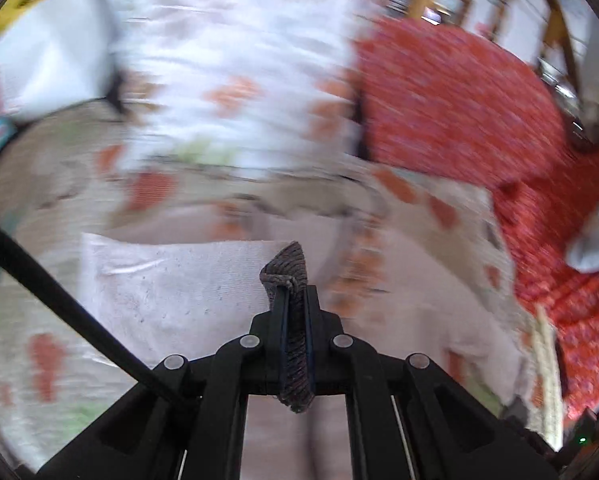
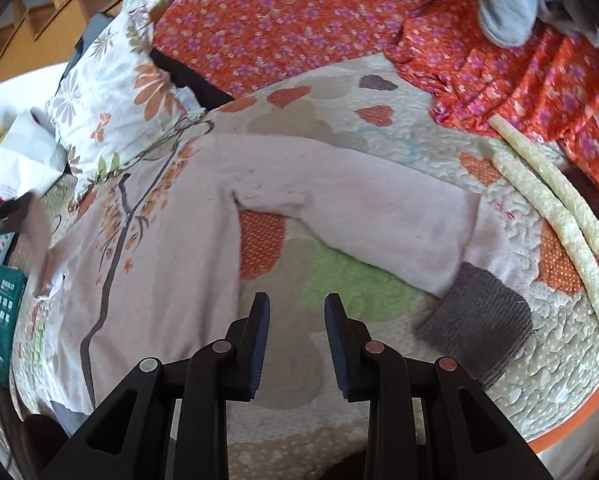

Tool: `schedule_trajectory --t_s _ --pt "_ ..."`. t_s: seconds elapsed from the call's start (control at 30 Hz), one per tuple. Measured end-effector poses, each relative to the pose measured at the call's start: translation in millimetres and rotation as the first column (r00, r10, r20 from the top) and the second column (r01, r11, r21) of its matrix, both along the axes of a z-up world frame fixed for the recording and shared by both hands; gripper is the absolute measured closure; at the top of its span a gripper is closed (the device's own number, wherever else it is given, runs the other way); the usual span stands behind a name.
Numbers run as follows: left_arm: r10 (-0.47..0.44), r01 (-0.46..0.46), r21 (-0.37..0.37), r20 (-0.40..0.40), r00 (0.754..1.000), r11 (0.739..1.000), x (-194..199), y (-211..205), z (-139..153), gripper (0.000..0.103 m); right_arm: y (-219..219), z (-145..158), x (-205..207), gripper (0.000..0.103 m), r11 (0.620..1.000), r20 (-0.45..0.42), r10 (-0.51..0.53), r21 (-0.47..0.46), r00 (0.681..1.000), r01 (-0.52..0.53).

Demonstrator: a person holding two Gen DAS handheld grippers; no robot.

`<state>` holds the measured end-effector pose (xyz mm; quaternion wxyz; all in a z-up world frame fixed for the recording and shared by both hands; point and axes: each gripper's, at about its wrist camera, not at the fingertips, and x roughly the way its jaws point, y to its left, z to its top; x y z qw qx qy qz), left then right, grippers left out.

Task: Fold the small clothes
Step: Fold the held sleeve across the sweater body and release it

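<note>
Nearby, a floral white pillow (image 2: 111, 92) and orange flowered blanket (image 2: 299, 20) border the pale pink garment (image 2: 339, 208) on the quilted bed (image 2: 559, 344). Left gripper (image 1: 293, 300) jaws clench its grey ribbed cuff (image 1: 289, 268); right gripper (image 2: 297, 312) jaws stand released, empty.

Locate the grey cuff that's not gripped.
Right wrist view, lower right: the grey cuff lies flat on the quilt, ending the pink sleeve, just right of the open right claw.

Left view smeared — pillow (image 1: 235, 92) and red bedspread (image 1: 459, 96) streaked.
</note>
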<state>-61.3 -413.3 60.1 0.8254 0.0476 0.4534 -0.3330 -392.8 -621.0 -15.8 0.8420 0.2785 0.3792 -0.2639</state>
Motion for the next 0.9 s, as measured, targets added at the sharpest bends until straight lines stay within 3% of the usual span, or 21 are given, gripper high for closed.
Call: schedule_trajectory --t_s 0.1,0.23,0.3,0.37,0.53,0.7,0.83,0.9 --pt "-0.063 0.062 -0.03 -0.045 0.997 0.998 -21 -42 -20 0.096 -7 -3 -3 0.072 1.0 0.002 -0.002 0.004 1.0 0.002" --pt "-0.141 0.137 -0.048 -0.095 0.985 0.989 -35 -68 -42 0.095 -16 -8 -5 0.072 1.0 0.002 -0.017 0.021 1.0 0.017" --pt "-0.141 0.134 -0.057 -0.125 0.982 0.989 -36 -64 -47 0.086 -20 -9 -5 0.072 0.999 0.009 -0.027 0.034 1.0 0.027" --pt "-0.139 0.132 -0.066 -0.124 0.983 0.989 -35 -47 -45 0.067 -21 -8 -6 0.072 0.999 0.013 -0.029 0.04 0.999 0.029" --pt "-0.033 0.03 0.048 0.053 0.998 0.998 -42 13 -45 0.042 -17 4 16 0.072 0.998 0.036 0.031 0.044 0.999 -0.033" --pt "0.131 -0.147 0.151 0.11 0.985 0.977 -35 93 -58 0.041 4 6 99 0.068 0.968 0.116 0.211 0.112 0.971 -0.224" --pt "0.216 -0.222 0.112 0.057 0.975 0.969 -36 145 -67 0.041 18 -11 177 0.065 0.948 0.09 0.28 0.129 0.956 -0.29" --pt "0.248 -0.25 0.093 0.033 0.968 0.964 -38 164 -70 0.041 21 -23 212 0.064 0.952 0.022 0.287 0.101 0.958 -0.287"
